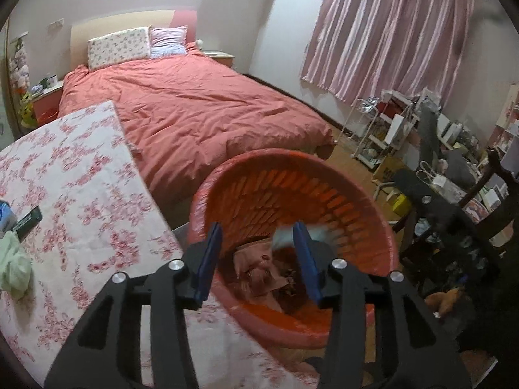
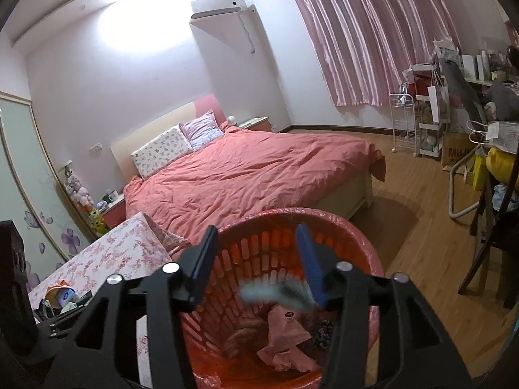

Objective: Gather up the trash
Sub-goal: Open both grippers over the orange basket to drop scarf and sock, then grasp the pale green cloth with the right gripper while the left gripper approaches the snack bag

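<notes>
An orange-red slatted basket (image 1: pixel 366 214) (image 2: pixel 356 227), lined with a red bag, stands beside the table and holds crumpled pink paper (image 1: pixel 259 269) (image 2: pixel 285 330) and dark scraps. My left gripper (image 1: pixel 258 236) hangs over its mouth with its jaws apart. A blurred pale-blue scrap (image 1: pixel 282 236) lies against the right finger only. My right gripper (image 2: pixel 256 243) is also above the basket with its jaws apart. A blurred blue-grey scrap (image 2: pixel 262 291) sits low beside its right finger, clear of the left one. Neither scrap is pinched.
A table with a pink floral cloth (image 1: pixel 81 178) (image 2: pixel 113 253) lies to the left and carries a green cloth (image 1: pixel 13 262), a dark box (image 1: pixel 29 222) and other clutter (image 2: pixel 61 298). Behind it is a bed (image 1: pixel 194 107) (image 2: pixel 243 168). Crowded shelves (image 1: pixel 405 129) and a dark chair (image 2: pixel 493 227) stand at the right.
</notes>
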### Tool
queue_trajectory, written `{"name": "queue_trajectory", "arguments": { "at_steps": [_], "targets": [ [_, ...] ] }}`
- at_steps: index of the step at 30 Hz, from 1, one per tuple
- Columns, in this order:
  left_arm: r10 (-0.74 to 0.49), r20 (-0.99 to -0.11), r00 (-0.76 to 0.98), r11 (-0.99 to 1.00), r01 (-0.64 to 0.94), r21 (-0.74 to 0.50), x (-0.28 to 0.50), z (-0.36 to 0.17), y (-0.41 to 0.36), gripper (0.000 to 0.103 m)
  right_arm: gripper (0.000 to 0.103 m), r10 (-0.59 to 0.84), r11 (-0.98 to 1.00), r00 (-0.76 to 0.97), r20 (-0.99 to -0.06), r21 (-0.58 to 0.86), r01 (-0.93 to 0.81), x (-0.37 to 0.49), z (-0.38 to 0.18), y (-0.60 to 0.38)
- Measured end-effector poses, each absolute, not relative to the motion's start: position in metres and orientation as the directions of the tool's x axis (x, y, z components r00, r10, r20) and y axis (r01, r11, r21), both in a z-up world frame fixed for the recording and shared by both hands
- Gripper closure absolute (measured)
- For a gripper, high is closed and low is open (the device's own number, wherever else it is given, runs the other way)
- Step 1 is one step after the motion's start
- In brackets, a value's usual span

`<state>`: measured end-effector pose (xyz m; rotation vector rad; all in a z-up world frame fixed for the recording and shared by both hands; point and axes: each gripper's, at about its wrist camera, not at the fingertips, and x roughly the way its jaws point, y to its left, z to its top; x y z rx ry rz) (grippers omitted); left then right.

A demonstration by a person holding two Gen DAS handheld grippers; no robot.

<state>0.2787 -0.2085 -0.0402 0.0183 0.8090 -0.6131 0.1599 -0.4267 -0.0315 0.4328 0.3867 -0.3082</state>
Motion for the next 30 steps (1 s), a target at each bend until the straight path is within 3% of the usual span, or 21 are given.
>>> {"name": "queue_trajectory", "arguments": {
  "at_steps": [12,20,24,30],
  "targets": [
    [-0.342,-0.693,0.634,0.92,0.377,-0.108,0.274,-0.036,-0.128,0.022,0.042,-0.206,0.901,0.871,-0.447,0.261,0.347,0.168,-0.015,-0.391],
    [-0.241,-0.696,0.676,0.961,0.266,-0.074,0.27,-0.027,-0.059,0.016,0.041,-0.138,0.94,0.878,-0.459,0.219,0.262,0.176,-0.003,-0.352],
    [-0.194,-0.691,0.697,0.977,0.198,-0.075,0.266,-0.024,-0.021,0.015,0.03,-0.107,0.956,0.882,-0.459,0.195,0.217,0.181,0.002,-0.325],
    [-0.119,-0.695,0.709,0.993,0.102,-0.066,0.263,-0.023,0.036,0.015,0.029,-0.038,0.977,0.881,-0.472,0.168,0.132,0.191,0.005,-0.286]
  ]
}}
